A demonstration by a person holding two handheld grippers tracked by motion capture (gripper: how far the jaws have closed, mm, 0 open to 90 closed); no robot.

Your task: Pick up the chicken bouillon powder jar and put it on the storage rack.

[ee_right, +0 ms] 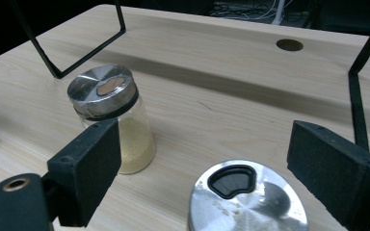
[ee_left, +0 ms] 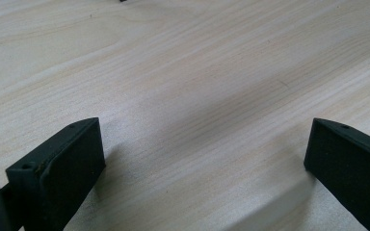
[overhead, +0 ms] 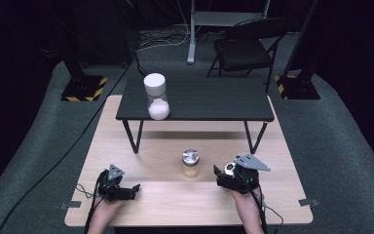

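Fingers (ee_right: 89, 168) of our right gripper (ee_right: 212, 173) stand wide apart, with a second metal shaker lid (ee_right: 248, 199) low between them and nothing pressing on it; our left gripper (ee_left: 202, 159) is likewise spread over bare wooden tabletop (ee_left: 183, 72). Item: small glass spice shaker (overhead: 191, 164), steel cap, part-filled with yellowish powder, upright near the tabletop's middle, below the black shelf's (overhead: 209, 100) front edge. We judge it light, rigid, smooth and breakable; grip the glass wall below the cap. Unclear: whether the near lid sits on a jar, its body being cut off.
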